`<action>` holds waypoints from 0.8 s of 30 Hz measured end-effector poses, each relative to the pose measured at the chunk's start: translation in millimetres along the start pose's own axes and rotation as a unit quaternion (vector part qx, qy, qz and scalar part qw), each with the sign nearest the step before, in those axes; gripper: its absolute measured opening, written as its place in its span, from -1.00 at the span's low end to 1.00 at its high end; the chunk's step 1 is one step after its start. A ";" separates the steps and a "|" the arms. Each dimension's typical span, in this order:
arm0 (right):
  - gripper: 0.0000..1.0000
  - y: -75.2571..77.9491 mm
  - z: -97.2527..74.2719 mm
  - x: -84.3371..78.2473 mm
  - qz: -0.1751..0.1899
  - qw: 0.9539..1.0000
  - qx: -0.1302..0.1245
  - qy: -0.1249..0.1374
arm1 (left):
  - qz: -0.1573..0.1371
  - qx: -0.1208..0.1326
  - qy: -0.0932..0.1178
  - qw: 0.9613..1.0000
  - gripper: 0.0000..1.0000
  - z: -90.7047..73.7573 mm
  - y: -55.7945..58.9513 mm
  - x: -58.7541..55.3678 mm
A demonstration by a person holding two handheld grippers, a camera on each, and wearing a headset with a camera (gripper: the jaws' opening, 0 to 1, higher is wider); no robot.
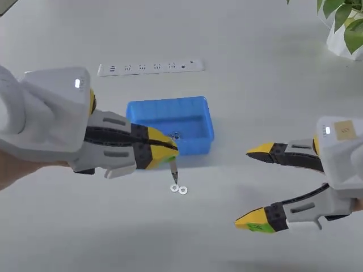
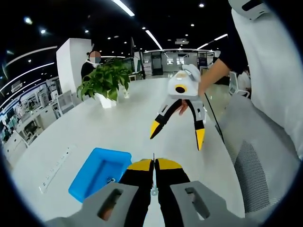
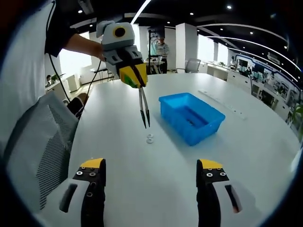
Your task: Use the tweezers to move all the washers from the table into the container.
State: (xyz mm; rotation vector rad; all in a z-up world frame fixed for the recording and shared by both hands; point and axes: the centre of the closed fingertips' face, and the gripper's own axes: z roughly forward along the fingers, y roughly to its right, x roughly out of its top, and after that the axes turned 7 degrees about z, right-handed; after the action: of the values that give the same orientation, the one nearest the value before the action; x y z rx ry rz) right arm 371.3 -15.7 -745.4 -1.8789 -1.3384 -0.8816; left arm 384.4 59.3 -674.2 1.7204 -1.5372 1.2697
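Note:
Two small silver washers [image 1: 178,189] lie side by side on the white table, just in front of the blue container [image 1: 148,115]. My left gripper [image 1: 172,151] is shut on the tweezers [image 1: 173,173], whose tips hover just above the washers [image 3: 150,138]. In the right gripper view the tweezers [image 3: 143,109] hang down from the left gripper [image 3: 134,78], beside the container [image 3: 208,130]. Something small and metallic lies inside the container [image 2: 84,182]. My right gripper [image 1: 245,187] stands open to the right, holding nothing, and appears as the right gripper [image 2: 177,137] in the left gripper view.
A white power strip [image 1: 150,67] lies behind the container. A potted plant [image 1: 346,28] stands at the far right corner. A mesh office chair [image 3: 42,142] sits at the table's edge near the person.

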 end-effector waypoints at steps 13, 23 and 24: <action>0.84 -21.0 10.0 -2.6 -0.002 1.000 0.027 -0.005 | 0.000 -0.007 -0.003 1.000 -0.90 3.3 4.9 -10.0; 0.79 -25.6 12.2 -10.9 0.015 0.999 0.035 -0.011 | -0.003 -0.018 -0.009 1.000 -0.90 8.3 8.6 -18.3; 0.78 -25.6 12.2 -12.4 0.015 0.999 0.034 -0.013 | -0.001 -0.018 -0.010 1.000 -0.90 8.8 9.2 -19.5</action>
State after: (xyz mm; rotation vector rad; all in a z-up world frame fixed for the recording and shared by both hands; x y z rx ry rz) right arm 345.5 -5.5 -759.1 -1.8590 -1.3354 -0.7885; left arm 379.8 59.0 -697.0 1.7166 -1.5602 1.2198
